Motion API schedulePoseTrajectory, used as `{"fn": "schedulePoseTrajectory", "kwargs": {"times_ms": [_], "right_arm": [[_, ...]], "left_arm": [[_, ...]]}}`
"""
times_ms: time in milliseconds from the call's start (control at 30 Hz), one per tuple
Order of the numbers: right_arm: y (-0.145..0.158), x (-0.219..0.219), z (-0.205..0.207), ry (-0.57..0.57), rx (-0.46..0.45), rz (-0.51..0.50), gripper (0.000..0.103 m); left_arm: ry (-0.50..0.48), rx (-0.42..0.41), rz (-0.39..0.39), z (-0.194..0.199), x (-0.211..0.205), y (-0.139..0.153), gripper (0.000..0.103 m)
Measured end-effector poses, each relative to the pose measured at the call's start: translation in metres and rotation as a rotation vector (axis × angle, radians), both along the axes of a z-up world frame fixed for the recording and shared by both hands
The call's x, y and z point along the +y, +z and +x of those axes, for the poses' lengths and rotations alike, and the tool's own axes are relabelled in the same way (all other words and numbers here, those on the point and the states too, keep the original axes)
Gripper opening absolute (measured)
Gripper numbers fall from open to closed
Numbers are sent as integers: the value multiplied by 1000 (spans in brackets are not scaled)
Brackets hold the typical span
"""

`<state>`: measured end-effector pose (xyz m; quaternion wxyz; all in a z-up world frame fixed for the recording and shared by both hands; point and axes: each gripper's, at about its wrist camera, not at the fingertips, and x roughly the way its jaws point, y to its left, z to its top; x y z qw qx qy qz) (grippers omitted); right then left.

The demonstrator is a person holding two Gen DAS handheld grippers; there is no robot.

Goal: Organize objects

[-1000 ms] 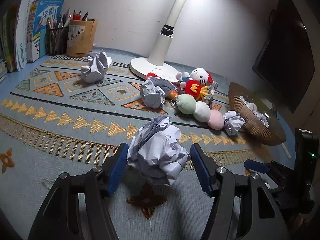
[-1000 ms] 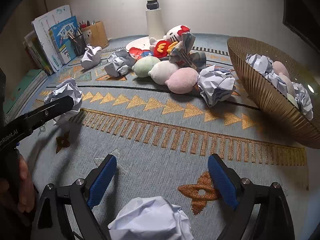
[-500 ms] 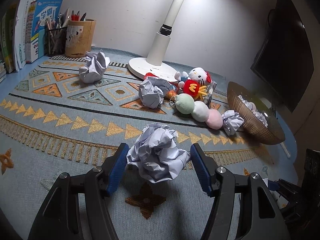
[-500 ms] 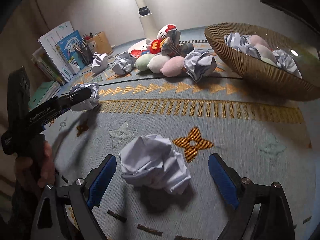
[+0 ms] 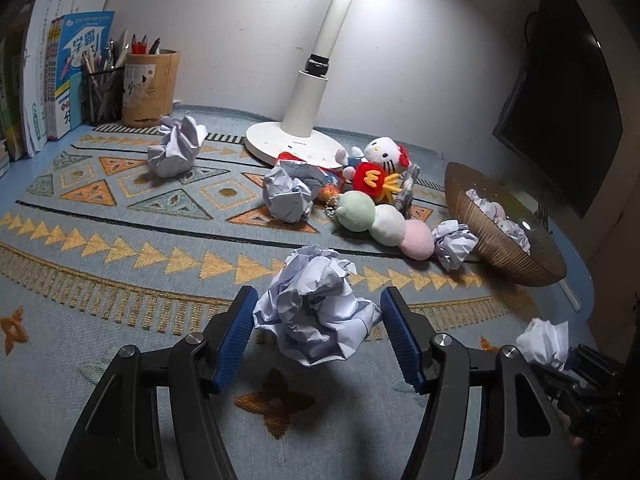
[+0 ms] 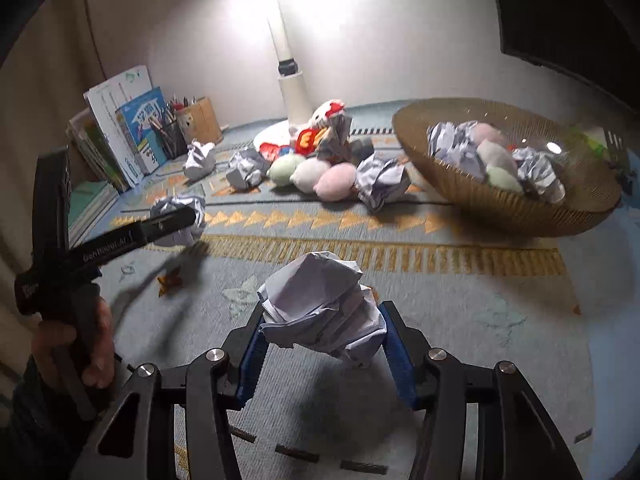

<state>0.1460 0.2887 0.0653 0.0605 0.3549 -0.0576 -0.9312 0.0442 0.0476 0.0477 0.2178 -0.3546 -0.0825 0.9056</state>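
My left gripper point(image 5: 320, 296) is shut on a crumpled paper ball point(image 5: 316, 320), held just above the patterned rug point(image 5: 120, 280). The right wrist view shows the same ball point(image 6: 180, 206) behind the left gripper's dark fingers point(image 6: 168, 220). My right gripper point(image 6: 322, 314) has its jaws closing on a second paper ball point(image 6: 320, 312); both blue pads press its sides and it hangs above the rug. In the left wrist view this ball point(image 5: 546, 338) shows at the lower right. A woven golden bowl point(image 6: 480, 200) on the right holds paper balls and soft balls.
Loose paper balls point(image 5: 176, 148) point(image 5: 288, 194) point(image 5: 456, 242) lie on the rug beside three pastel plush balls point(image 5: 386, 222) and a cat plush point(image 5: 380, 168). A white lamp base point(image 5: 292, 144), pen cups point(image 5: 148, 88), books point(image 5: 72, 80) and a dark monitor point(image 5: 560, 100) line the back.
The right gripper closed on the paper ball that lay between its open jaws and lifted it off the rug. The left gripper kept still with its ball.
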Motion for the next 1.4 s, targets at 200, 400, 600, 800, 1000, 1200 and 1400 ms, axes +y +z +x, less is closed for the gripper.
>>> {"fn": "schedulePoseTrajectory", "kwargs": {"times_ms": [200, 400, 600, 800, 1000, 1200, 1400], "right_arm": [[70, 65, -9, -138, 141, 10, 54], [88, 145, -39, -302, 104, -49, 54], [56, 188, -69, -288, -20, -132, 70], [34, 199, -63, -320, -44, -141, 70], [55, 154, -49, -214, 37, -159, 70], [53, 52, -46, -23, 68, -134, 99], [-5, -20, -75, 0, 14, 13, 99]], "left_arm": [[-149, 91, 64, -2, 60, 57, 61], [-267, 108, 92, -34, 147, 87, 61], [-352, 75, 90, -49, 211, 69, 76], [-340, 21, 114, -47, 203, 46, 99], [-203, 73, 149, -27, 126, 56, 99], [53, 187, 92, -11, 8, 60, 102], [200, 107, 69, -29, -75, 21, 102]]}}
